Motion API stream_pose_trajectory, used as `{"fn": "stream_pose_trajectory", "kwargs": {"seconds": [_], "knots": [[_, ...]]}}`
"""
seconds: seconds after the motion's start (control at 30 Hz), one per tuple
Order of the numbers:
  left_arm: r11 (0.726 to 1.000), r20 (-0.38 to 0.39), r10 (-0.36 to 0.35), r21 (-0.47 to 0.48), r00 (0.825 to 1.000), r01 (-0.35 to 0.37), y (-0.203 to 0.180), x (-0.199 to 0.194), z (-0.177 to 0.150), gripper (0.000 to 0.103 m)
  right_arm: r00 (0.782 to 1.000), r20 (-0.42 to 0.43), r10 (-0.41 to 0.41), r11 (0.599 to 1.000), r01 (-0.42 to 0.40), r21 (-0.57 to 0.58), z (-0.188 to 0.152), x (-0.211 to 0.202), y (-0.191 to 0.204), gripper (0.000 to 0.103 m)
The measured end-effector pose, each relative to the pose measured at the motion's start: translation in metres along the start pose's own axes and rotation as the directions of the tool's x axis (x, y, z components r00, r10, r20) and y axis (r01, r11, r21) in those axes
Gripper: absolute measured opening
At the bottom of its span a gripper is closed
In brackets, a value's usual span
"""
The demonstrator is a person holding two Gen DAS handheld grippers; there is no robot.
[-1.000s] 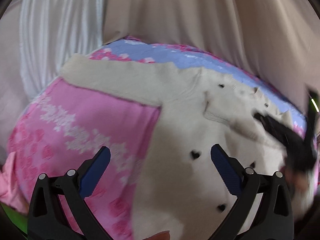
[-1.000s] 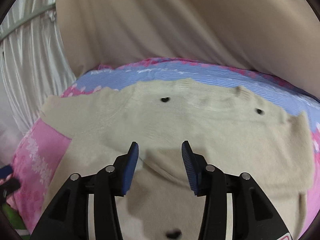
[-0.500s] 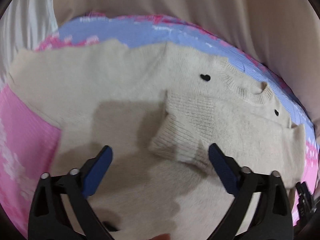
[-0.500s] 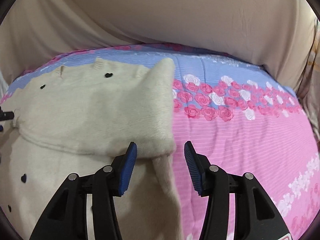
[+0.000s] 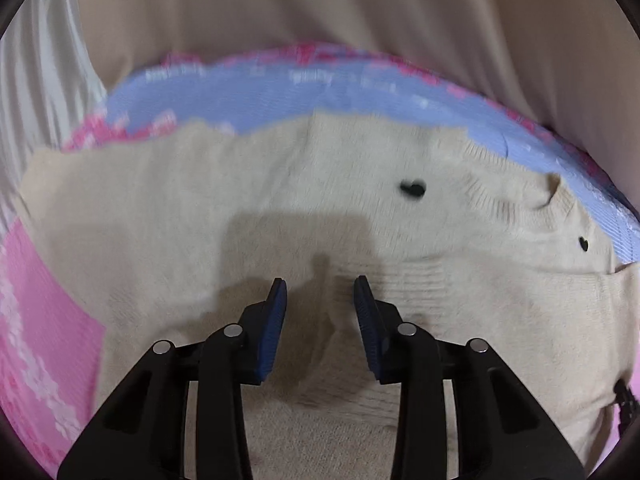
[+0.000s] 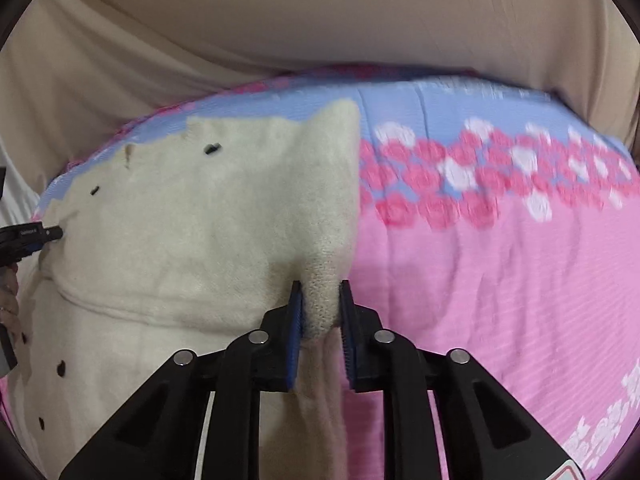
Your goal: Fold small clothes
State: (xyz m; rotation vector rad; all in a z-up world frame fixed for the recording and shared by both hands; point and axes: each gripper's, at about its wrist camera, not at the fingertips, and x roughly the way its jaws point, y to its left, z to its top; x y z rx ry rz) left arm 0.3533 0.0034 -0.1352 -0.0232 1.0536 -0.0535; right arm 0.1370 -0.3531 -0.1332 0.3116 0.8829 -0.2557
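Observation:
A cream knit sweater [image 5: 320,208] with small black hearts lies flat on the bed, one sleeve folded across its body. In the left wrist view my left gripper [image 5: 320,312] hovers over the folded sleeve's ribbed cuff [image 5: 408,284], jaws partly closed with a gap and nothing between them. In the right wrist view the sweater [image 6: 192,224] fills the left half, and my right gripper [image 6: 320,312] is shut on the cuff of the folded sleeve [image 6: 320,304] at the sweater's right edge. The left gripper's tip [image 6: 32,236] shows at the far left.
The bed is covered by a pink sheet [image 6: 500,280] with roses and a blue band [image 5: 320,88] at the far side. Beige drapes [image 6: 320,12] hang behind the bed, and a white curtain [image 5: 36,80] hangs at the left.
My left gripper has narrowed its jaws and moved over the sleeve cuff. My right gripper has closed onto the sleeve cuff at the sweater's right edge.

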Motion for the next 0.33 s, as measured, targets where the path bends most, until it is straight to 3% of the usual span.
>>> {"fn": "stream_pose_trajectory", "kwargs": {"seconds": [0.1, 0.23, 0.27, 0.33], "knots": [[0.998, 0.001, -0.061, -0.031, 0.998, 0.061, 0.006, -0.011, -0.002, 0.04, 0.996, 0.081, 0.029, 0.999, -0.031, 0.02, 0.02, -0.031, -0.002, 0.028], [0.987, 0.014, -0.143, -0.069, 0.99, 0.144, 0.006, -0.03, -0.013, 0.085, 0.992, 0.119, 0.053, 0.999, -0.051, -0.017, 0.061, -0.03, 0.007, 0.028], [0.987, 0.013, -0.148, -0.068, 0.989, 0.148, 0.003, -0.031, -0.016, 0.089, 0.992, 0.115, 0.052, 0.998, -0.047, -0.043, 0.073, -0.02, 0.012, 0.028], [0.991, -0.008, -0.127, -0.031, 0.992, 0.127, -0.008, -0.022, -0.018, 0.086, 0.996, 0.085, 0.038, 0.994, -0.029, -0.102, 0.09, 0.007, 0.024, 0.028]]}}
